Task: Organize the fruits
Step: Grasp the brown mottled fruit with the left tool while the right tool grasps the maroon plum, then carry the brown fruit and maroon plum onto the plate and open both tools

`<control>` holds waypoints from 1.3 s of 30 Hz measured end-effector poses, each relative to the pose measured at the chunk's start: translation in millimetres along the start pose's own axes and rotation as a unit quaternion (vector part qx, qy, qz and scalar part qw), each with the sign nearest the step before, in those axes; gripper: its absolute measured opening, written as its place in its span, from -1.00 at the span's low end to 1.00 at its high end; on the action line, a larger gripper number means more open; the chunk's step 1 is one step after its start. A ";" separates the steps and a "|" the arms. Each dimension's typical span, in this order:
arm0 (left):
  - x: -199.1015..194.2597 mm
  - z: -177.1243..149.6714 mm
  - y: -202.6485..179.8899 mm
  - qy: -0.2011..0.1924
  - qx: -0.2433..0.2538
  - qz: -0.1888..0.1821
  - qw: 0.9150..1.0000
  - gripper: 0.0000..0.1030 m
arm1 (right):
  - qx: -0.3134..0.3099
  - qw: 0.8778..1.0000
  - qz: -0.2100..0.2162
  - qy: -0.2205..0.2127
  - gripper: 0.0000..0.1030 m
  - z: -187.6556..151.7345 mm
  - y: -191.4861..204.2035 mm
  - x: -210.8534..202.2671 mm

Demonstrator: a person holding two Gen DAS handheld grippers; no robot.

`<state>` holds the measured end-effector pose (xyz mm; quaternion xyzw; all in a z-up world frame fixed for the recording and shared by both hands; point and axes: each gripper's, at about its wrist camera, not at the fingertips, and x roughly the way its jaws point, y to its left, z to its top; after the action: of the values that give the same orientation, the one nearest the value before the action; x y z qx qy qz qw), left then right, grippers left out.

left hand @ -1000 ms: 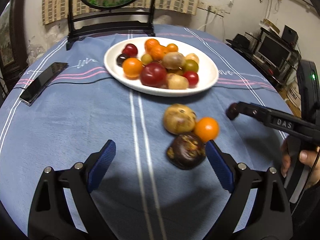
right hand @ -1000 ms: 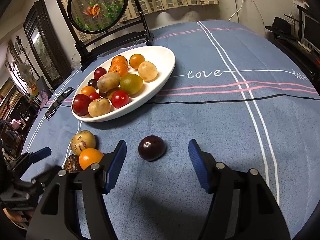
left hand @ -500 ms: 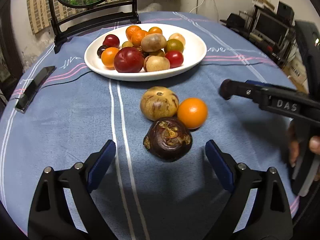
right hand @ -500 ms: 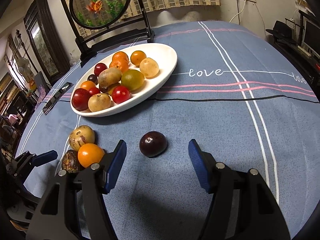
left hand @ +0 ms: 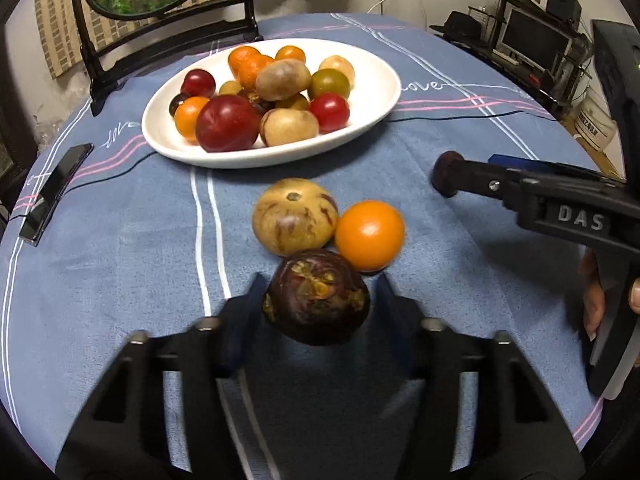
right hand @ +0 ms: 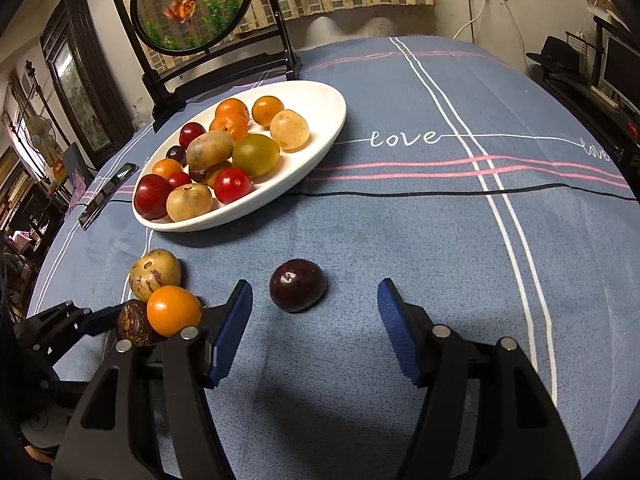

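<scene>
Left gripper (left hand: 316, 300) has just been closing its jaws around the dark wrinkled fruit (left hand: 316, 300), fingers sitting right at both sides of it; firm pad contact is blurred, cannot tell. That fruit is lying on the blue tablecloth (left hand: 120, 260), touching the speckled yellow fruit (left hand: 294, 216) and the orange fruit (left hand: 369, 235), near the white plate (left hand: 372, 80) of mixed fruit. Right gripper (right hand: 316, 312) is hovering with jaws wide, holding nothing; the dark plum (right hand: 297, 285) is sitting on the cloth just ahead, between its fingers.

Dark plum (right hand: 297, 291) ahead of right hand-held gripper (right hand: 316, 322) (jaws apart).
</scene>
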<state>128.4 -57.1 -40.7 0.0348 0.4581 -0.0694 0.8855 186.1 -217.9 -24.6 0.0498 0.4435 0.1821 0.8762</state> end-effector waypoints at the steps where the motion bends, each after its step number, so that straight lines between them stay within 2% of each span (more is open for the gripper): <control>1: -0.5 -0.7 0.0 0.000 -0.001 -0.007 1.000 -0.05 | 0.000 1.000 -0.001 0.001 0.26 -0.4 0.1 0.3; 6: -5.9 -5.9 8.0 -0.005 -0.013 -0.011 1.000 -0.05 | 0.001 1.000 -0.006 0.015 0.26 -0.3 0.2 6.0; 16: -10.3 -14.6 28.8 -0.003 -0.038 -0.019 0.999 -0.05 | -0.072 0.994 -0.084 0.025 0.26 -1.3 26.5 23.6; 17: -10.6 -14.9 29.7 -0.003 -0.039 -0.020 0.999 -0.05 | -0.080 0.993 -0.088 0.025 0.18 -1.2 28.7 25.6; 18: -10.8 -15.3 30.7 -0.003 -0.041 -0.021 0.999 -0.05 | -0.085 0.992 -0.087 0.023 0.13 -0.7 30.7 26.7; 20: -10.4 -15.7 31.1 -0.003 -0.040 -0.021 0.999 -0.04 | -0.089 0.993 -0.070 0.022 -0.34 -0.6 33.3 26.9; 21: -10.6 -16.0 31.1 -0.003 -0.040 -0.021 0.999 -0.05 | -0.091 0.993 -0.071 0.019 -0.41 -1.1 34.0 25.6; 27: -13.4 -15.7 33.0 -0.003 -0.041 -0.021 0.999 -0.05 | -0.069 0.997 -0.041 0.006 -0.40 -1.1 29.0 12.9; 33: -32.6 -7.5 40.1 -0.030 -0.043 -0.012 0.999 -0.05 | -0.071 0.997 -0.018 -0.008 -0.40 -1.7 37.5 -4.9; 39: -49.8 15.5 47.0 -0.055 -0.034 -0.002 0.998 -0.05 | -0.089 0.995 0.001 -0.036 -0.39 9.6 56.1 -27.8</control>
<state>119.8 -8.0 8.8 0.0001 0.4113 -0.0574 0.9097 163.3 -175.2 16.2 -0.0220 0.3935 0.2197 0.8924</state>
